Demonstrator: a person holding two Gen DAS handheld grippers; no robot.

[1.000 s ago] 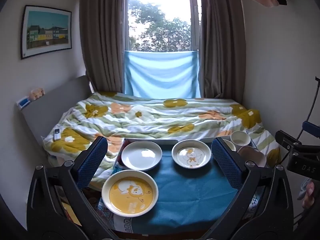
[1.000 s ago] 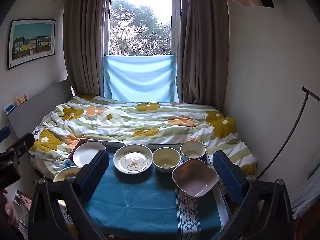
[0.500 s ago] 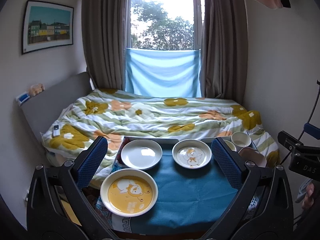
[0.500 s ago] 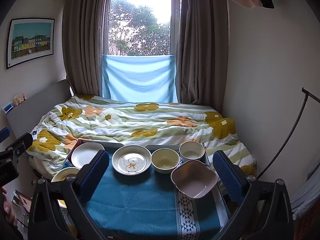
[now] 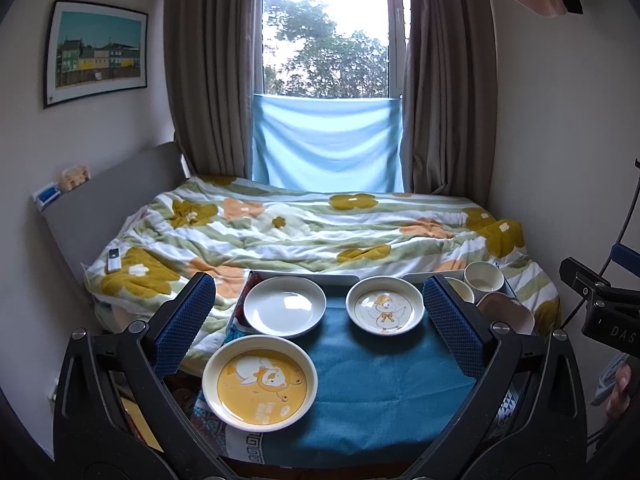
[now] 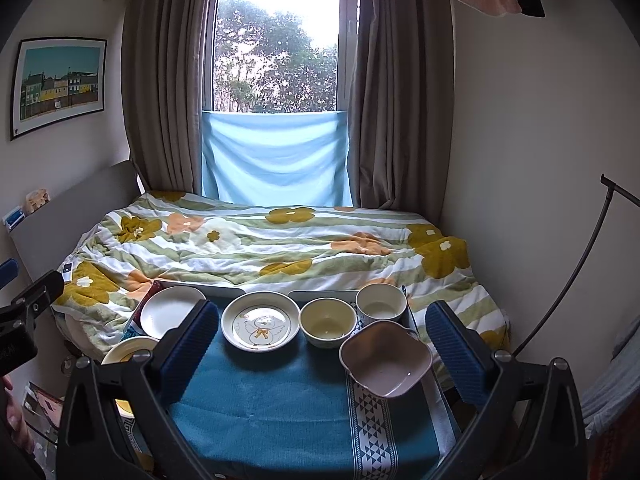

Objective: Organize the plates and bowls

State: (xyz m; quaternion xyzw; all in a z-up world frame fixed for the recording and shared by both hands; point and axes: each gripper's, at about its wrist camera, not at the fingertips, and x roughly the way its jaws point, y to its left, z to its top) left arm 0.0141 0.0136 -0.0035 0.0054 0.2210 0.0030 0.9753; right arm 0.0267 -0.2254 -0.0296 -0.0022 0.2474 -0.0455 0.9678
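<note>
On a table with a blue cloth (image 5: pixel 372 384) lie a yellow bear plate (image 5: pixel 260 384) at the near left, a plain white plate (image 5: pixel 285 306) behind it and a duck plate (image 5: pixel 385 310) at the middle. In the right wrist view the duck plate (image 6: pixel 261 326) sits beside a cream bowl (image 6: pixel 328 322), a white cup-like bowl (image 6: pixel 381 303) and a pink squarish bowl (image 6: pixel 386 364). My left gripper (image 5: pixel 320 324) is open and empty, held above the near edge. My right gripper (image 6: pixel 320 356) is open and empty too.
A bed with a flowered quilt (image 5: pixel 320 232) lies right behind the table. Walls stand close on both sides. A thin black stand (image 6: pixel 568 276) leans at the right. The window and curtains (image 6: pixel 276 80) are at the far end.
Both views have tilted and shifted slightly; the dishes sit a little lower or nearer in the frames. No dish has moved and both grippers stay open.
</note>
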